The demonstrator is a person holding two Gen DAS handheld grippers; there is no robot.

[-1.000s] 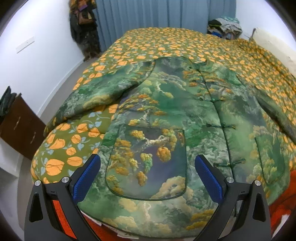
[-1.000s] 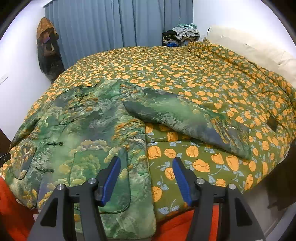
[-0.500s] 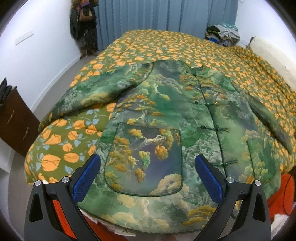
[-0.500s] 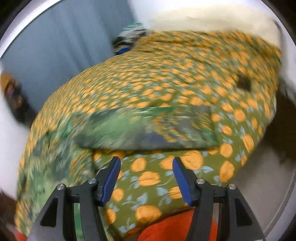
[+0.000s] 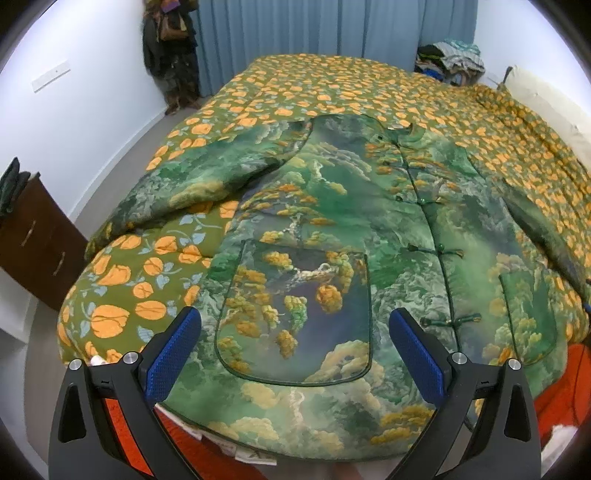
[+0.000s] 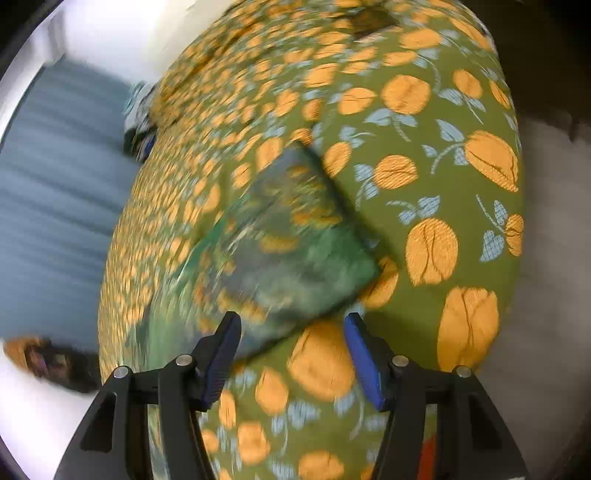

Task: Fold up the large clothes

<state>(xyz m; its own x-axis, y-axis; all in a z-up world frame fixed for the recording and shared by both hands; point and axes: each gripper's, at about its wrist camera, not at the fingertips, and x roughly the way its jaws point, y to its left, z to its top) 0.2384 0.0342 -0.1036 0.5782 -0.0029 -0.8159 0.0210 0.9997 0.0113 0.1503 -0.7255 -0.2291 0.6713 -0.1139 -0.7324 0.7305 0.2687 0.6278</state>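
Note:
A large green padded jacket [image 5: 354, 229] with a painted tree-and-cloud print lies flat, front up and buttoned, on the bed. Both sleeves spread out to the sides. My left gripper [image 5: 293, 354] is open and empty, hovering over the jacket's hem and left pocket. In the blurred, tilted right wrist view, the jacket's sleeve end [image 6: 295, 243] lies on the quilt. My right gripper [image 6: 291, 354] is open and empty, just in front of the sleeve cuff.
The bed carries a green quilt with orange fruit [image 5: 332, 85] [image 6: 424, 155]. A dark wooden cabinet [image 5: 33, 240] stands at the left wall. Clothes are piled at the far corner [image 5: 450, 59]. Blue curtains [image 5: 332, 26] hang behind. Orange fabric [image 5: 557, 387] lies at the near edge.
My right gripper has swung right and rolled, closing in on the jacket's right sleeve end. My left gripper has drawn back slightly and stays open over the hem.

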